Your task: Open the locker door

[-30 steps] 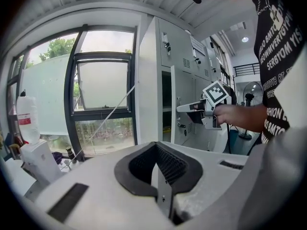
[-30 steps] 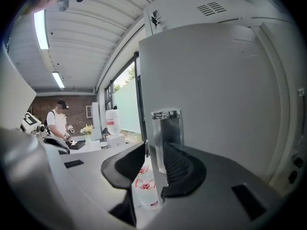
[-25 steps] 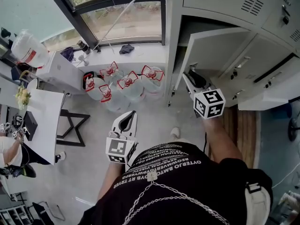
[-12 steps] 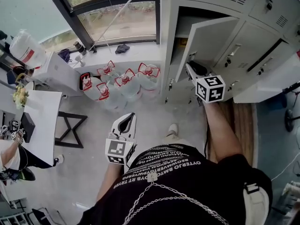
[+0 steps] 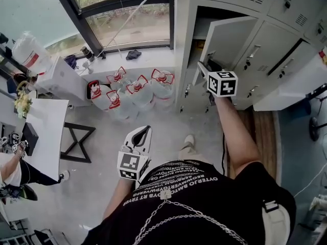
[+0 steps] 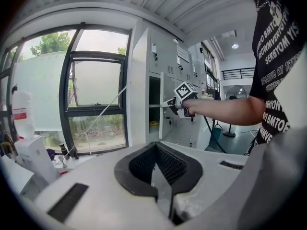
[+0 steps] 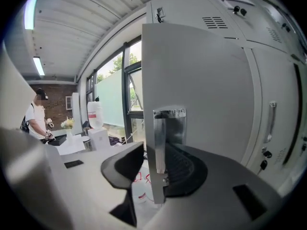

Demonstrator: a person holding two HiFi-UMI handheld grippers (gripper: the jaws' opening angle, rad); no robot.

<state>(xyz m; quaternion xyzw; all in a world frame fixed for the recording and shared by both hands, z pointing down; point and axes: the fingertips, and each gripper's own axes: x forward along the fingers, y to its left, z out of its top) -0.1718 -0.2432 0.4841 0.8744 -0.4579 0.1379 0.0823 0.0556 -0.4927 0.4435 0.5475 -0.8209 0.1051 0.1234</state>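
right gripper: jaws opening, loose around handle at locker door's free edge
locker door: ajar
left gripper: clenched, empty, well left of locker door
writing: shirt print, illegible

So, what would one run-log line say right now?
locker door: ajar | right gripper: opening, handle between jaws | left gripper: shut, idle

Pale grey floor. A cluster of clear water jugs with red caps stands on it below the window, jugs touching each other. White table on a black frame stands at left. Grey locker bank stands at right, just beside the jugs. A wood-tone strip runs along the lockers' foot. One white shoe is planted mid-floor.
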